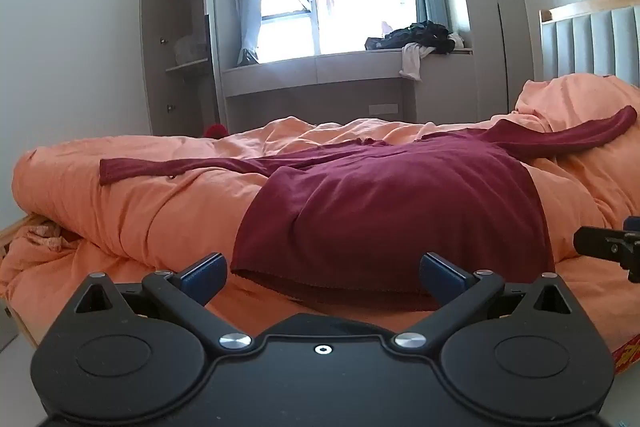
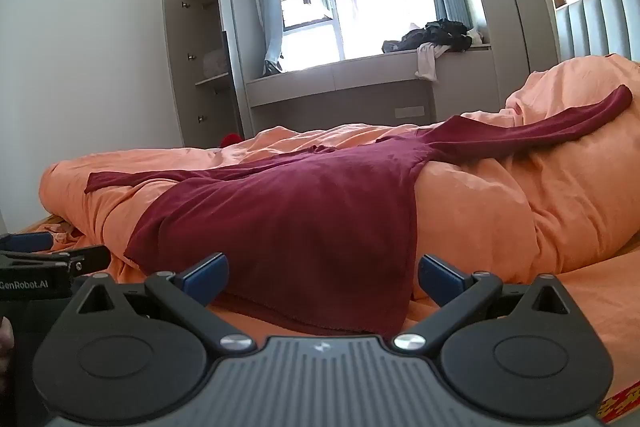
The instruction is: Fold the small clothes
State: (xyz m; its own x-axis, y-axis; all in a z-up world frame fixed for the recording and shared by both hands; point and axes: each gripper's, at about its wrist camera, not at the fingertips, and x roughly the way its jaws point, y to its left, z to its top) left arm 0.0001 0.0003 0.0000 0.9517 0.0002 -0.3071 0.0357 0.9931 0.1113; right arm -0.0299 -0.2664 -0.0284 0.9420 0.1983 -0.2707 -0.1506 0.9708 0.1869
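A dark red long-sleeved top [image 1: 392, 203] lies spread flat on the orange duvet [image 1: 132, 195], sleeves stretched left and right, hem toward me. It also shows in the right wrist view [image 2: 288, 211]. My left gripper [image 1: 323, 277] is open and empty, just short of the hem near its left half. My right gripper [image 2: 323, 277] is open and empty, just short of the hem near its right corner. The right gripper's tip shows at the right edge of the left wrist view [image 1: 608, 247]. The left gripper shows at the left edge of the right wrist view [image 2: 52, 259].
The duvet [image 2: 520, 195] is bunched into a high ridge across the bed. A padded headboard [image 1: 592, 43] stands at the right. Beyond the bed are a window bench with a heap of dark clothes [image 1: 420, 39] and an open wardrobe [image 1: 180, 47].
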